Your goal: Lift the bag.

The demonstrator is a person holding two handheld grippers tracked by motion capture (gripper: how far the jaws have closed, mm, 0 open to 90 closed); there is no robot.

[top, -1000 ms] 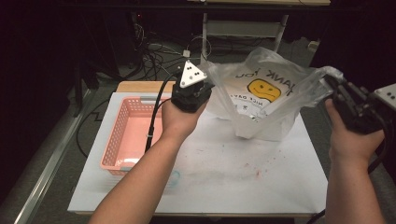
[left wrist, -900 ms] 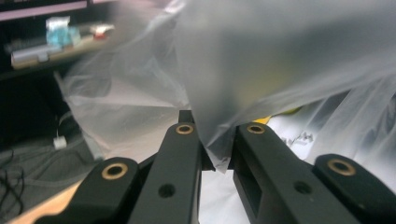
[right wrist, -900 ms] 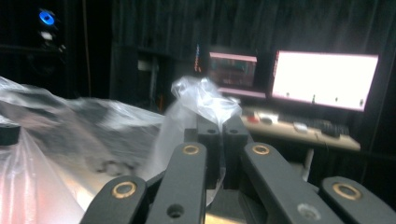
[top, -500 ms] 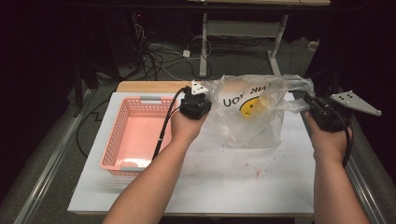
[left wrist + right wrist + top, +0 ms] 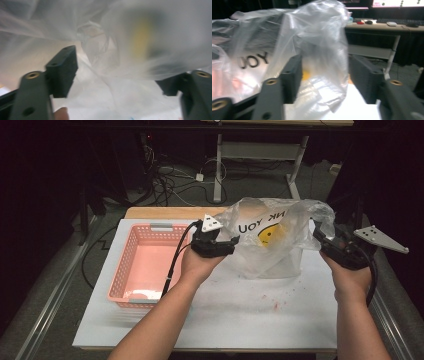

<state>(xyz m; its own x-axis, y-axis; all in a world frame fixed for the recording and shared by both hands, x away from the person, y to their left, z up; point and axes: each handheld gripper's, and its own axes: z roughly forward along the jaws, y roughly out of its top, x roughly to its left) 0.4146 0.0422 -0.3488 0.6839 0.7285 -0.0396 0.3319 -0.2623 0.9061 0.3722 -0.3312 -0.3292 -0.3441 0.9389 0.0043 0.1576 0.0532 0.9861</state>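
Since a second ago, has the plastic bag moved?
Yes. The plastic bag has come down onto the white table, still right of the pink basket.

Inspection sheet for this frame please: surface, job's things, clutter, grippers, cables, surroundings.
Surface: white table top with small red specks.
Job's things: clear plastic bag, smiley print, resting on the table.
Clutter: empty pink basket at the left.
Grippers: left gripper and right gripper at opposite sides of the bag; jaws have just been opening, plastic loose between them.
Cables: black cable from the left gripper; tangle on the floor.
Surroundings: dark room, desk frame behind.
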